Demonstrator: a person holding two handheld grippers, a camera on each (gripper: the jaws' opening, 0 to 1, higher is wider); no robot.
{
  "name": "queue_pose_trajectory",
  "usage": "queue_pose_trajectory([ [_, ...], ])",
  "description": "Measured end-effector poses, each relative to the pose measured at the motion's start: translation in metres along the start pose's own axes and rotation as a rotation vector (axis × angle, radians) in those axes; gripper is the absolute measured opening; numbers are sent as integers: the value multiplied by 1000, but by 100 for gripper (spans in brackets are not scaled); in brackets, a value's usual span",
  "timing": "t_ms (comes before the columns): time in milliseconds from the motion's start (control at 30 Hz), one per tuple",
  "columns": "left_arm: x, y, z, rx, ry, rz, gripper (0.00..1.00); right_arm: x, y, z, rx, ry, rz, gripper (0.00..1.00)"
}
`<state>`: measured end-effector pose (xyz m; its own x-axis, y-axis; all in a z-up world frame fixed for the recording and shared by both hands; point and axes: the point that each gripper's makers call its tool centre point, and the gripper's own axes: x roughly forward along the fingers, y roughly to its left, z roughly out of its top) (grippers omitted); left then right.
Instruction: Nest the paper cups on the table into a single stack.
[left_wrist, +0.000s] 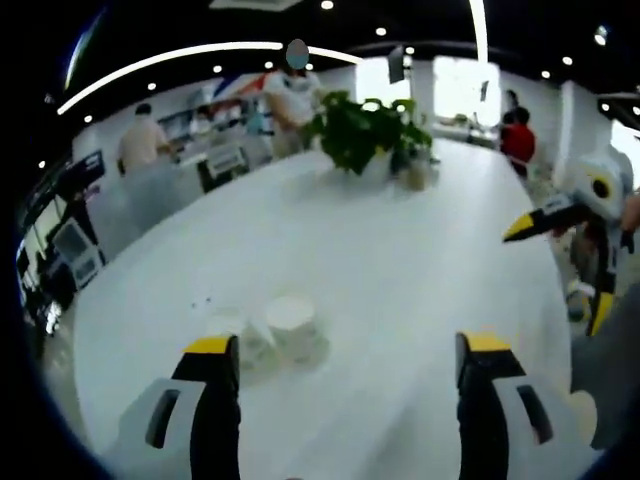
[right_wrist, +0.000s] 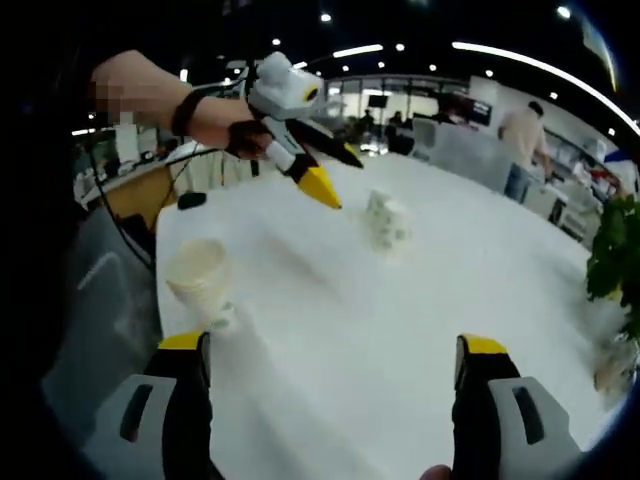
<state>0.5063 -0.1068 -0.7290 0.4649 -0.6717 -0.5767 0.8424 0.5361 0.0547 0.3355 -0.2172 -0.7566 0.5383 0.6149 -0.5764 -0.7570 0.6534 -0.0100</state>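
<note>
White table spreads across both views under a dark ceiling with bright strip lights. At the top centre of the left gripper view a plant stands on the far end of the table, with people and counters behind it.

At the bottom of that view the left gripper has its jaws spread wide with nothing between them. Two cups stand close together on the table just above the left jaw, not touched. At the right edge the right gripper hangs over the table.

At the bottom of the right gripper view the right gripper also has its jaws wide apart and empty. A single cup stands at the left, just above the left jaw. The cup pair sits at upper centre, with the left gripper beside it, held by a hand; whether its jaws are apart is unclear here.
</note>
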Motion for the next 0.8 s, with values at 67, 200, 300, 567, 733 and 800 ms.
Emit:
queue_pose_trajectory([
  [67,7,2,0,25,22,-1,89,0,4,0,14,-11,7,100],
  [200,22,6,-4,60,61,-15,89,0,8,-1,16,-15,16,100],
  [300,32,7,-6,137,103,-32,89,-2,11,-3,31,-24,18,100],
  [567,51,7,1,245,157,-66,88,-6,11,-17,56,-11,24,100],
  [733,66,13,-2,269,202,-86,89,-10,6,-25,82,-17,13,100],
  [800,71,15,-6,309,231,-90,90,-12,5,-27,90,-21,11,100],
])
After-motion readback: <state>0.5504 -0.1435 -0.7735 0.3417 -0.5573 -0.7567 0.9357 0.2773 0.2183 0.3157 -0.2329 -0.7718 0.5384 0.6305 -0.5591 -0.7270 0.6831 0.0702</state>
